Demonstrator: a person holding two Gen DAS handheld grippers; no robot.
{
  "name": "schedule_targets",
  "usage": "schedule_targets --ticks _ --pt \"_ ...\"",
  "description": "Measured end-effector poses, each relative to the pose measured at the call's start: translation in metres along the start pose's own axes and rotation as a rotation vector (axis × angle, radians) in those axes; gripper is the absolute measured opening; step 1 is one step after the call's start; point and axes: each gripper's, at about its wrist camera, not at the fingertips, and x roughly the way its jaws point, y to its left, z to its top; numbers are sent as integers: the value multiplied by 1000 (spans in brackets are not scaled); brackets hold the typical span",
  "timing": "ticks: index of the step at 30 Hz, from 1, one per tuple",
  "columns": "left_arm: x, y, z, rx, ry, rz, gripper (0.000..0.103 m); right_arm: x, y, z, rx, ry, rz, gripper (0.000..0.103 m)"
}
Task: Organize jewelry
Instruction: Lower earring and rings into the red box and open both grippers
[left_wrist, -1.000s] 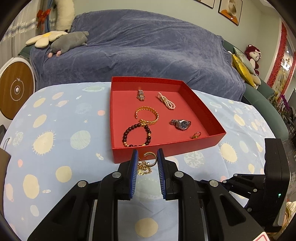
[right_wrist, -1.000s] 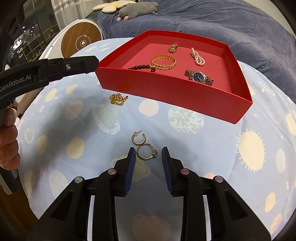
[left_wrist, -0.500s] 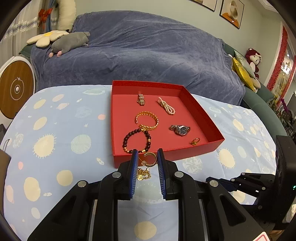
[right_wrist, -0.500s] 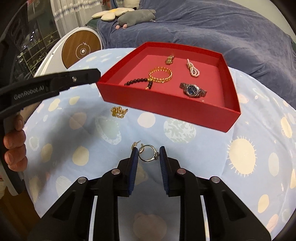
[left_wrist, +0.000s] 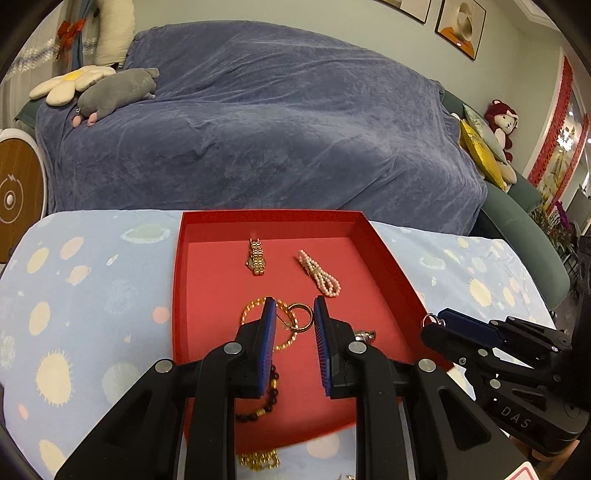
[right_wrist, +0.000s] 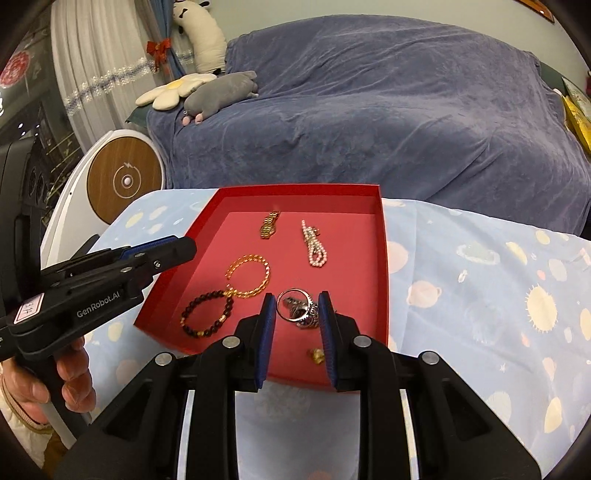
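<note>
Left tool (left_wrist: 294, 317) clamped on gold hoop earring (left_wrist: 300, 318), right tool (right_wrist: 297, 311) clamped on silver ring (right_wrist: 295, 303), both above red tray (left_wrist: 384, 254).

Left gripper (left_wrist: 294, 319) and right gripper (right_wrist: 297, 308) side by side; fingers (right_wrist: 266, 314) narrowly parted.

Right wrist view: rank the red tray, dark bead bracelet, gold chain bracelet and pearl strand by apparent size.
1. red tray
2. dark bead bracelet and gold chain bracelet, too alike to rank
3. pearl strand, farther away, so unsure
</note>
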Motion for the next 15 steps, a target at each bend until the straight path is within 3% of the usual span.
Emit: schedule_targets --ticks 9,15 --pt "58 16 24 -11 53 9 18 54 -16 18 26 28 -27 23" --pt "73 26 30 -57 60 9 21 63 -18 22 34 19 -37 24"
